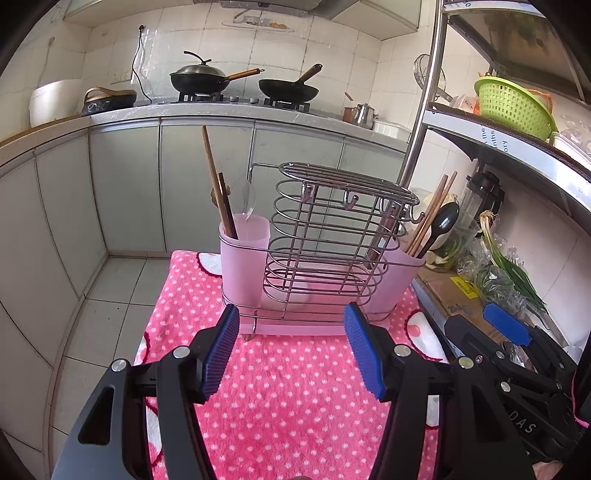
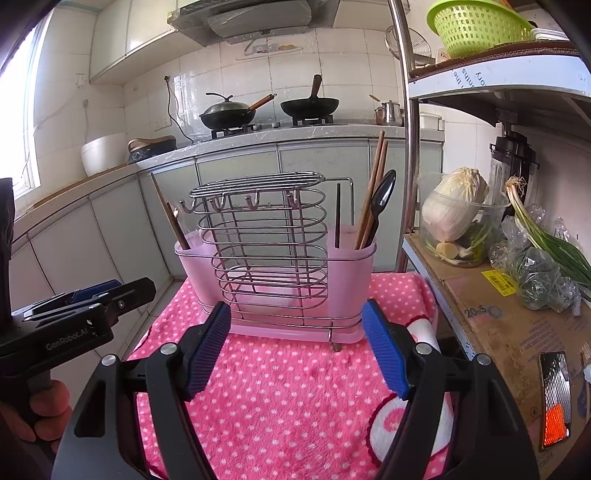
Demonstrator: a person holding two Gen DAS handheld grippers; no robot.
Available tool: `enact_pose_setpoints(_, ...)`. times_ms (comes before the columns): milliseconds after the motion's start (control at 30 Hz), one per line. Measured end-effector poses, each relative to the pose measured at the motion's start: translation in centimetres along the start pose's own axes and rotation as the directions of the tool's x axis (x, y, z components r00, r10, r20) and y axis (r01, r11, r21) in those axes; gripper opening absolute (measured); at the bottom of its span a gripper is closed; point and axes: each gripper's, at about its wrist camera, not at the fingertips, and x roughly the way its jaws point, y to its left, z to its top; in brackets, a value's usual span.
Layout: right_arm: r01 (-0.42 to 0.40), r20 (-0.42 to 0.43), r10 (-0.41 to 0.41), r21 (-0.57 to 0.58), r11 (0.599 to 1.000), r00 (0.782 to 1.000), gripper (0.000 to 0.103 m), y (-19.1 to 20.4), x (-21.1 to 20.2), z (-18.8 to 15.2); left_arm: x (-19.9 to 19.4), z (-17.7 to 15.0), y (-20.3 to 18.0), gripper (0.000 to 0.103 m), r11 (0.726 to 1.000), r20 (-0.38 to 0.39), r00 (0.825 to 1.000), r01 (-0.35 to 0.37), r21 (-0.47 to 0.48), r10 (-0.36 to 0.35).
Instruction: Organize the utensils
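Pink plastic utensil caddy with wire rack (image 1: 317,254): both your tongs, left (image 1: 291,350) and right (image 2: 297,349), gape empty; snagging the tall wooden chopsticks (image 2: 373,188) could tip it.

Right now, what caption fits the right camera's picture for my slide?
Open right tongs hover over a pink dotted towel, facing a pink utensil holder with chopsticks and a black spoon.

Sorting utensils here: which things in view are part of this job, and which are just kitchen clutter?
Job: utensil rack; chopsticks; black spoon; clear spoon.

Clutter: woks; green colander; cabbage; spring onions; kettle.
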Motion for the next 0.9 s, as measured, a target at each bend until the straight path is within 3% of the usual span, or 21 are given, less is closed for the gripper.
enact_pose_setpoints(900, 0.002, 0.005, -0.002, -0.011, 1.000, 1.000, 0.074, 0.21, -0.05, 0.15, -0.76, 0.14, -0.38, 0.058, 1.000, 0.028, 1.000, -0.001, 0.021, 0.000)
